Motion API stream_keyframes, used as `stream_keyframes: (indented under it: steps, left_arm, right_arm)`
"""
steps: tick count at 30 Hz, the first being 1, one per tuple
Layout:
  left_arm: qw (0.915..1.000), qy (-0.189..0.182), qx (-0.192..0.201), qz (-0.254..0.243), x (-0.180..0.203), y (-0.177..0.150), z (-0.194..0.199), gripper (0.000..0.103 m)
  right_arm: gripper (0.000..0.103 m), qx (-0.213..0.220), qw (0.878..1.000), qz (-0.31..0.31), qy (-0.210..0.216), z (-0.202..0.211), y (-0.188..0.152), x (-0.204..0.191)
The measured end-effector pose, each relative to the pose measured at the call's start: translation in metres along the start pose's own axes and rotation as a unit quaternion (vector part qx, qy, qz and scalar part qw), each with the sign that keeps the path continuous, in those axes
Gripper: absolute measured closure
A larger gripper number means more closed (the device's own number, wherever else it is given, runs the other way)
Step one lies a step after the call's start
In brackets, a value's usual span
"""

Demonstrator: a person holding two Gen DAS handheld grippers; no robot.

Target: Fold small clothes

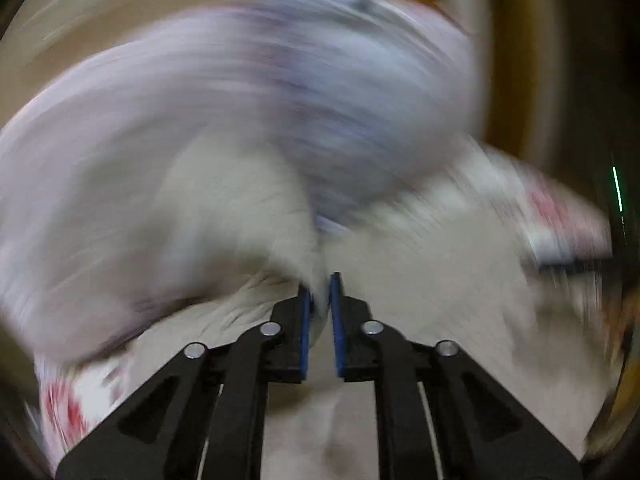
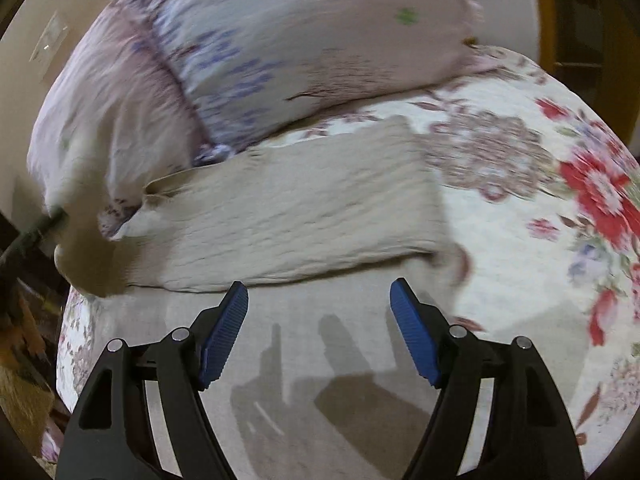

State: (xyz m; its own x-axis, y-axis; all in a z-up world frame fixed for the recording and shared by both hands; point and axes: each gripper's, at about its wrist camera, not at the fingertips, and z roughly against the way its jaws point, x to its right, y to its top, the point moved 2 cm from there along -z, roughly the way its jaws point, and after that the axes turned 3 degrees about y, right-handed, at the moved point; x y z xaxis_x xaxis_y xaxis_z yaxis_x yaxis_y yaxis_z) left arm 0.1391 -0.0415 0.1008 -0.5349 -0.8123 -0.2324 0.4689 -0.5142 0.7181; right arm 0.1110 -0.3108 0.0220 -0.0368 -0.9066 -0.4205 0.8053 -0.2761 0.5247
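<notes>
While the left gripper (image 1: 321, 288) pinches a fold of the beige garment (image 2: 288, 216) between nearly closed pads, the right gripper (image 2: 319, 300) hangs spread just short of the cloth's near edge on the bed (image 2: 520, 248). Best carry that fold over level, edges aligned, before letting go; the left view is blurred.

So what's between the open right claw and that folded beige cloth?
Nothing but flat beige fabric under the right claw, up to the folded cloth, in the right wrist view.
</notes>
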Motion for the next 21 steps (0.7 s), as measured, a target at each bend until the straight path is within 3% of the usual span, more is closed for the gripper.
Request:
stream_keyframes:
  steps: [2,3,4,5,7,10,12,14,17,20,21]
  left_arm:
    - [0.9981,-0.017,-0.046,-0.038,0.038,-0.021,-0.017,0.089]
    - [0.9979,-0.017,-0.056,-0.029,0.041,-0.03,-0.017,0.085]
    - [0.9977,-0.01,-0.067,-0.005,0.034,-0.042,-0.015,0.069]
    - [0.9965,0.006,-0.076,0.035,0.021,-0.056,-0.008,0.05]
    - [0.9885,0.041,-0.084,0.119,-0.011,-0.086,0.015,0.036]
    - [0.9611,0.061,-0.114,0.244,-0.05,-0.14,0.051,0.026]
    - [0.9438,0.064,-0.14,0.293,-0.063,-0.173,0.062,0.025]
    - [0.9261,0.054,-0.166,0.335,-0.072,-0.201,0.069,0.027]
    - [0.9085,0.012,-0.162,0.385,-0.063,-0.228,0.092,0.035]
    - [0.8938,-0.039,-0.152,0.42,-0.047,-0.24,0.11,0.05]
    - [0.8866,-0.061,-0.154,0.432,-0.039,-0.244,0.115,0.05]
  right_arm:
    - [0.028,-0.001,1.0,-0.009,-0.007,0.007,-0.003,0.014]
    - [0.028,0.0,1.0,-0.012,-0.011,0.012,-0.006,0.021]
    - [0.028,0.001,1.0,-0.014,-0.016,0.018,-0.008,0.028]
    - [0.028,0.002,1.0,-0.017,-0.021,0.025,-0.012,0.036]
    - [0.028,-0.006,0.999,-0.029,-0.027,0.035,-0.021,0.05]
    - [0.029,-0.041,0.997,-0.07,0.003,0.045,-0.044,0.069]
    - [0.042,-0.075,0.992,-0.09,0.038,0.045,-0.062,0.074]
    - [0.047,-0.107,0.986,-0.1,0.074,0.045,-0.083,0.071]
    - [0.07,-0.147,0.973,-0.118,0.131,0.051,-0.109,0.063]
    - [0.087,-0.189,0.955,-0.142,0.178,0.055,-0.139,0.057]
    - [0.092,-0.201,0.951,-0.144,0.187,0.056,-0.146,0.055]
